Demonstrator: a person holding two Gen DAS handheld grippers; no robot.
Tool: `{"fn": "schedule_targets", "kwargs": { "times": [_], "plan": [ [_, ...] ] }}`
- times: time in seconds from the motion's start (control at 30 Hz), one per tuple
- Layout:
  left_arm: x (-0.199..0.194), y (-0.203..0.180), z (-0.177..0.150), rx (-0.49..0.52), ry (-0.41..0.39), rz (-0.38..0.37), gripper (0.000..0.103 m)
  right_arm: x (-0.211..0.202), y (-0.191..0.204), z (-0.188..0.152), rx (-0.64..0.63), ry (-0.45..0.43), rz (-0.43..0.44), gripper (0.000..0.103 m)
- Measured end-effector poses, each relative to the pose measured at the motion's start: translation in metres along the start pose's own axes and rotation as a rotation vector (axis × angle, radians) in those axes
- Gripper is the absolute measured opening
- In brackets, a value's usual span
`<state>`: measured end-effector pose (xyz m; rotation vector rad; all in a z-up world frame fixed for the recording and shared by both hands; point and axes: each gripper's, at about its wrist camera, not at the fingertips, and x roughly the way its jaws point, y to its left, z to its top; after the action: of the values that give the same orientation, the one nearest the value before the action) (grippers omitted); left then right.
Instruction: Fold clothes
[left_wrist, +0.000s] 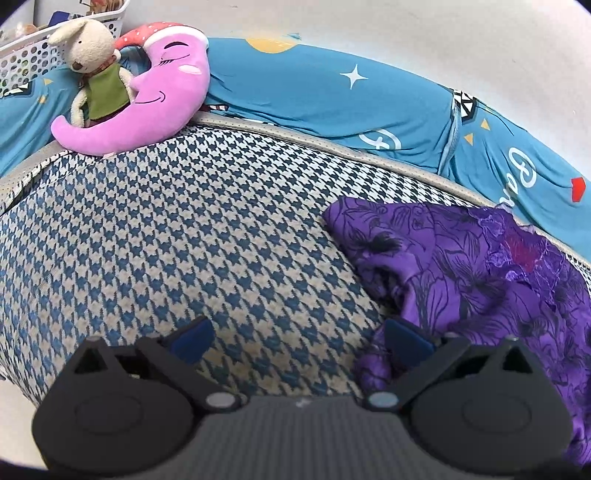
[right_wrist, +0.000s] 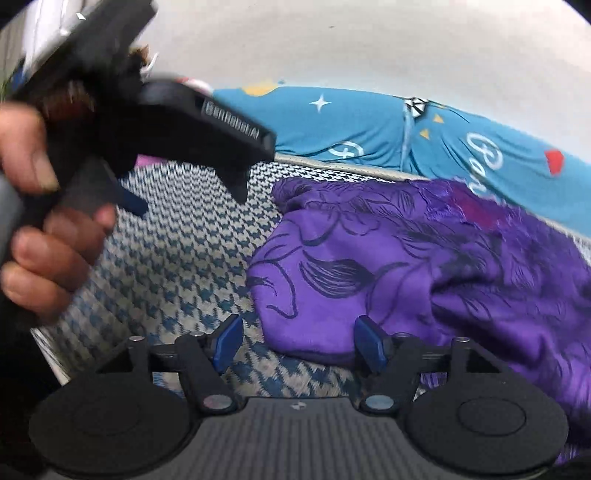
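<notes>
A crumpled purple garment (left_wrist: 476, 280) with dark floral line print lies on the right part of a blue-and-white houndstooth mattress (left_wrist: 177, 236). My left gripper (left_wrist: 299, 341) is open above the mattress, with its right fingertip (left_wrist: 406, 341) at the garment's near left edge. In the right wrist view the same purple garment (right_wrist: 388, 266) fills the right half. My right gripper (right_wrist: 301, 341) is open just in front of the garment's near edge, nothing between its fingers. A hand (right_wrist: 40, 236) holds the left gripper's body (right_wrist: 155, 122) at the upper left, blurred.
A pink moon plush (left_wrist: 159, 103) and a beige bunny toy (left_wrist: 96, 70) lie at the mattress's far left. A blue star-print sheet (left_wrist: 332, 99) runs along the back against a white wall. A white perforated basket (left_wrist: 33, 48) stands at the far left corner.
</notes>
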<state>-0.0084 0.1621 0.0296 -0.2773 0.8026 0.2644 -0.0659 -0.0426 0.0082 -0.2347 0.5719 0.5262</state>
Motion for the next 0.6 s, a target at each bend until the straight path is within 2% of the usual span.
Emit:
{"fn": "schedule_targets", "kwargs": {
  "times": [0.17, 0.23, 0.3, 0.33, 0.47, 0.6],
  "plan": [
    [0.000, 0.002, 0.002, -0.011, -0.003, -0.006, 0.103, 0.024, 0.003, -0.004, -0.071, 0.015, -0.041, 0.064],
    [0.000, 0.002, 0.003, -0.010, -0.006, -0.007, 0.103, 0.029, 0.000, -0.004, -0.067, 0.015, -0.043, 0.049],
    [0.001, 0.002, 0.003, -0.008, -0.008, -0.005, 0.103, 0.030, -0.007, -0.001, -0.030, 0.022, -0.024, 0.018],
    [0.001, 0.002, 0.004, -0.007, -0.010, -0.004, 0.103, 0.030, -0.011, 0.002, -0.009, 0.027, -0.013, 0.014],
    [0.000, 0.004, 0.005, -0.012, -0.019, 0.007, 0.103, 0.006, -0.028, 0.018, 0.089, -0.007, 0.043, 0.009],
    [-0.001, 0.009, 0.006, -0.033, -0.026, 0.027, 0.103, -0.031, -0.045, 0.043, 0.148, -0.079, 0.150, 0.008]
  ]
}}
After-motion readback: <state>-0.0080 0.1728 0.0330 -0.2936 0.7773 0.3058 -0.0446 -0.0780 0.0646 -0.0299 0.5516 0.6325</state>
